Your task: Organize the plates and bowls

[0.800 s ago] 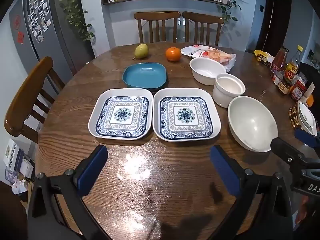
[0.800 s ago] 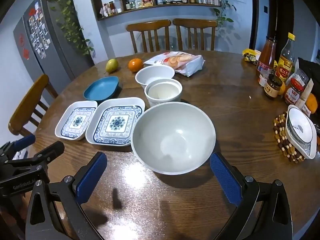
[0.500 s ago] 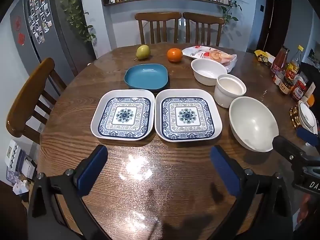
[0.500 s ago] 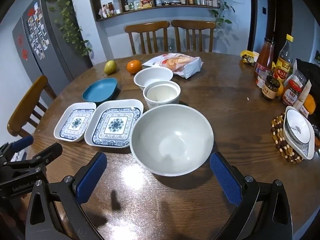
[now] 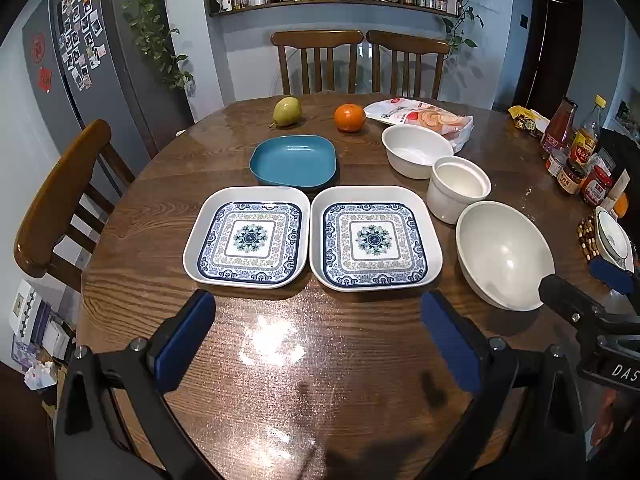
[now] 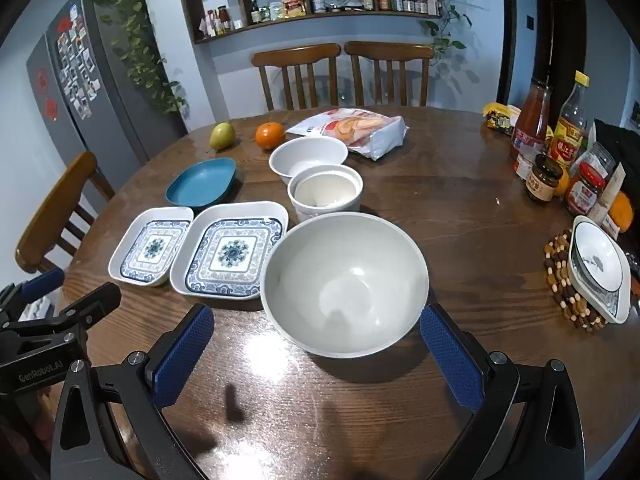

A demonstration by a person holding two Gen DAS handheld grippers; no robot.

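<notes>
Two square blue-patterned plates sit side by side on the round wooden table (image 5: 132,280), the left plate (image 5: 248,237) and the right plate (image 5: 374,237). Behind them lies a teal dish (image 5: 295,159). To the right stand a white bowl (image 5: 416,151), a white cup-shaped bowl (image 5: 458,189) and a large pale bowl (image 6: 345,282). My left gripper (image 5: 320,338) hangs open over bare table just short of the plates. Directly in front of the large bowl my right gripper (image 6: 318,354) stands open, nothing between its fingers.
A pear (image 5: 286,111), an orange (image 5: 349,117) and a snack bag (image 5: 424,117) lie at the far side. Sauce bottles and jars (image 6: 560,148) crowd the right edge, with a small patterned bowl (image 6: 598,266) on a beaded trivet. Wooden chairs (image 5: 56,216) ring the table.
Both views have crept slightly: the dishes sit a little lower and nearer in each frame. Both grippers stay wide open and nothing has been touched.
</notes>
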